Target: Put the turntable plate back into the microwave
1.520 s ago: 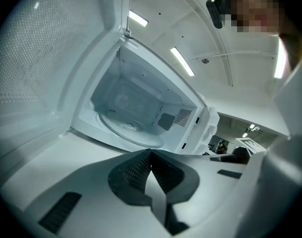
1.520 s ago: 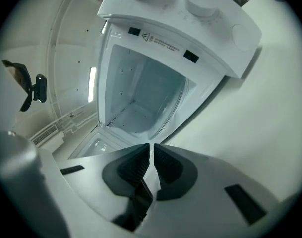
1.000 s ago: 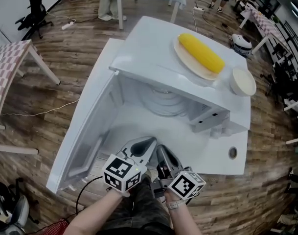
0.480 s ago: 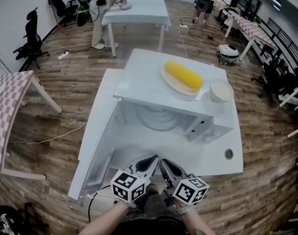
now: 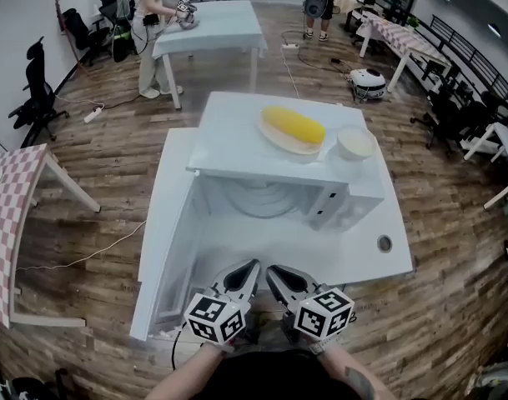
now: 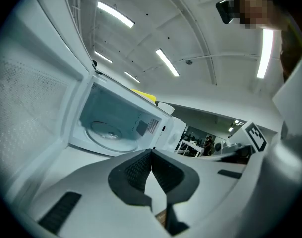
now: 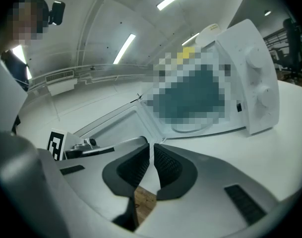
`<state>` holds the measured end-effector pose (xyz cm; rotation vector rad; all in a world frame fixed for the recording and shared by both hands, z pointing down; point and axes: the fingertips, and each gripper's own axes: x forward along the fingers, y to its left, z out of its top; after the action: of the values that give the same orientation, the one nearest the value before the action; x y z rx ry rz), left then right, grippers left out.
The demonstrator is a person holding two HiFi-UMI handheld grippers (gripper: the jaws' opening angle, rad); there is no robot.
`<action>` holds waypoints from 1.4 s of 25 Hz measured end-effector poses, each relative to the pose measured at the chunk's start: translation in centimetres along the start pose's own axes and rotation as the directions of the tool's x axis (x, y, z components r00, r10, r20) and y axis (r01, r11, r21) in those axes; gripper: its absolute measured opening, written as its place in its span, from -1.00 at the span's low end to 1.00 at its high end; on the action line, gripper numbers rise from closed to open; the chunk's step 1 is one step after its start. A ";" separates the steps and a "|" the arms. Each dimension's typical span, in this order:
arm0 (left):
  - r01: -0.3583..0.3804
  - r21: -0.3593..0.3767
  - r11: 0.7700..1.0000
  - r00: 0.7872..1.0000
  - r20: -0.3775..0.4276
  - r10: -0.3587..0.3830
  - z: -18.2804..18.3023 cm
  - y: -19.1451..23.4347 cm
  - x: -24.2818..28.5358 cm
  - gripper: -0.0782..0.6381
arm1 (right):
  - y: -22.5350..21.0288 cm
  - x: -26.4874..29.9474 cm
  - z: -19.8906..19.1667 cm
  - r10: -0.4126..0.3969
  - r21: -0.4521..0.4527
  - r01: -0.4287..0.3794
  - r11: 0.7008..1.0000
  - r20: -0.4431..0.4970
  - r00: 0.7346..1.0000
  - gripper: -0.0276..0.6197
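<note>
Hovering close in front of the person, low at the near edge of the worktop (image 5: 354,252), the left gripper (image 5: 247,270) and the right gripper (image 5: 277,275) sit side by side. Each has its jaws pressed together with nothing between them. I read that as a resting hold, both kept clear of the appliance because nothing needs carrying at this moment.

Beyond them the worktop is bare up to the microwave (image 5: 270,152). Its door (image 5: 166,223) is swung wide to the left, which leaves the whole mouth of the cavity free for reaching in.

The turntable plate (image 5: 266,198) lies flat on the cavity floor. The left gripper view shows it as a round glass disc that looks roughly centred, so the plate seems to be in its place already. If anything is left to do, it is likely only closing the door.

On the microwave's roof sit a shallow dish (image 5: 274,143) carrying a yellow cob of corn (image 5: 294,126) and, just beside it, a small white bowl (image 5: 355,142). They are probably parked up there to keep the front of the worktop free.

Farther off, someone stands working at another table (image 5: 208,19).
</note>
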<state>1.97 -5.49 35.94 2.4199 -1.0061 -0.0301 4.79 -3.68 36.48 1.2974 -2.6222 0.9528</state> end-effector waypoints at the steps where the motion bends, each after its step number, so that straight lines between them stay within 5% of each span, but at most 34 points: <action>1: -0.007 0.002 1.000 1.000 -0.008 0.007 -0.6 0.1 -0.2 -0.75 | 0.2 -0.1 -0.4 -0.006 -0.019 0.006 1.000 -0.006 1.000 -0.78; 12: 0.044 -0.014 0.999 0.991 -0.124 -0.046 -4.1 -1.8 -0.4 -0.75 | 0.3 -2.1 -2.0 -0.110 -0.053 0.110 0.992 0.012 0.994 -0.79; 27: 0.048 -0.034 0.998 0.995 -0.088 -0.051 -4.2 -3.2 -0.5 -0.75 | 0.6 -5.0 -2.4 -0.128 -0.112 0.130 0.985 0.024 0.992 -0.80; 35: -0.015 0.003 1.000 0.999 -0.050 0.015 -3.3 -3.7 -2.1 -0.75 | 2.1 -5.1 -2.4 -0.051 -0.161 0.050 0.986 -0.003 0.999 -0.81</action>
<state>3.60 -0.43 36.68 2.4033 -1.0028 0.0364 6.01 2.18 35.75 1.3111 -2.5855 0.7206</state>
